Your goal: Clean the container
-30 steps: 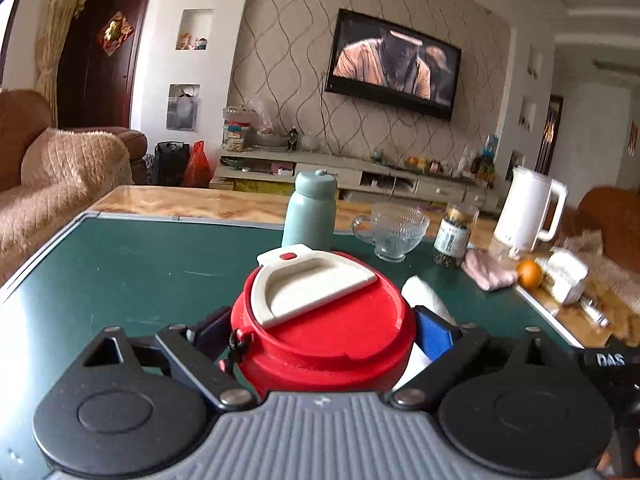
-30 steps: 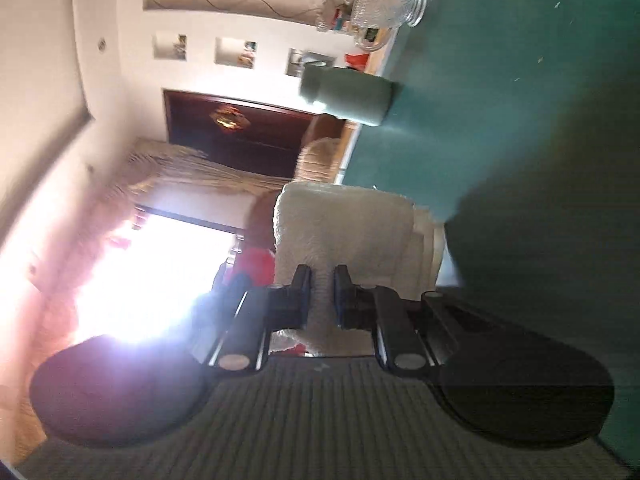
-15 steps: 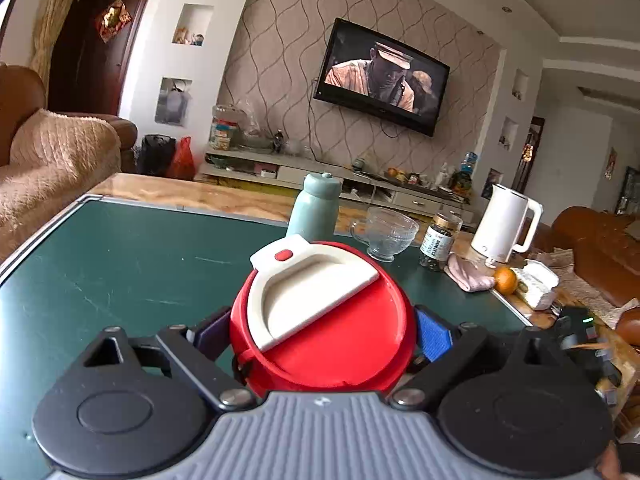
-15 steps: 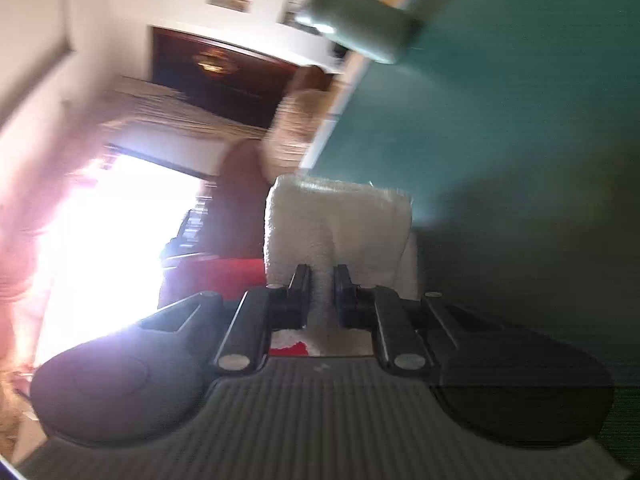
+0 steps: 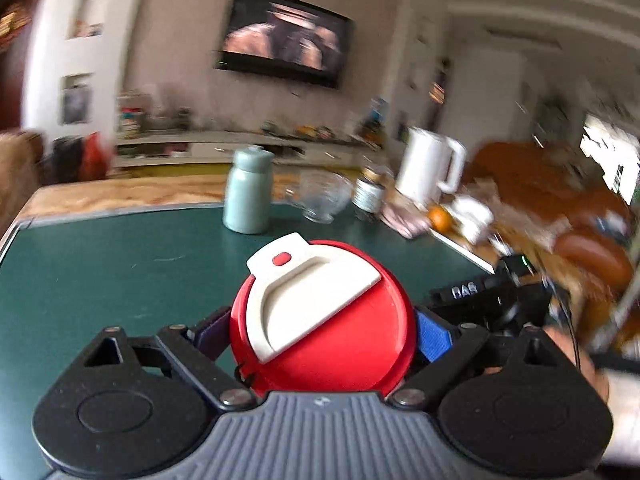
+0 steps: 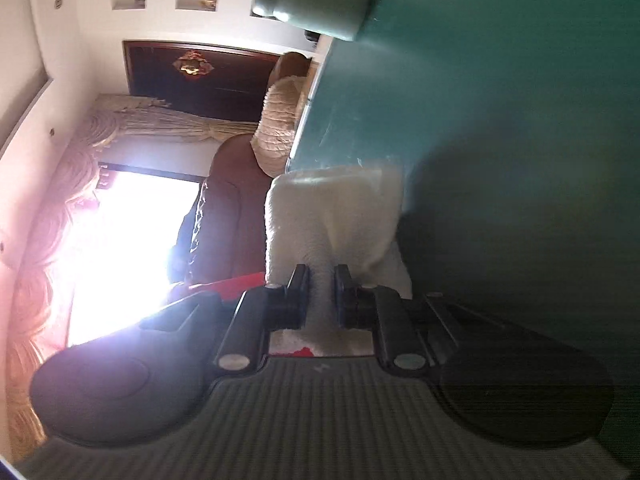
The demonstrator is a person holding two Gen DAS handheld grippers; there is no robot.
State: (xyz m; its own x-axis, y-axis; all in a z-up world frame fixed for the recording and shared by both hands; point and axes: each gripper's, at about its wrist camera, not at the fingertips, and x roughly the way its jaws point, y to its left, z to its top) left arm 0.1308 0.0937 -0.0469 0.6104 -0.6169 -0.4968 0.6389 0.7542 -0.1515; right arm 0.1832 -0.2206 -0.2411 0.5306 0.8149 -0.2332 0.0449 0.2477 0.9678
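a: left gripper (image 5: 322,326)?
b: clamped on the red container (image 5: 320,344). blue pads (image 5: 432,338) press both sides of it. white flip lid (image 5: 308,288) with a red button faces up. container sits near, over the green table (image 5: 100,272).
a: far side of the table, left to right?
b: pale green bottle (image 5: 248,192), glass cup (image 5: 322,200), small jar (image 5: 368,194), white kettle (image 5: 430,172), pink rag, orange (image 5: 440,216). tv (image 5: 284,46) on the far wall. all motion-blurred.
a: right gripper (image 6: 322,292)?
b: camera rolled sideways. its fingers are pinched on a white cloth (image 6: 336,216), which stands out ahead of them. a sliver of red shows under the cloth; can't tell if they touch. the same green bottle (image 6: 316,10) is far off at the top of that view.
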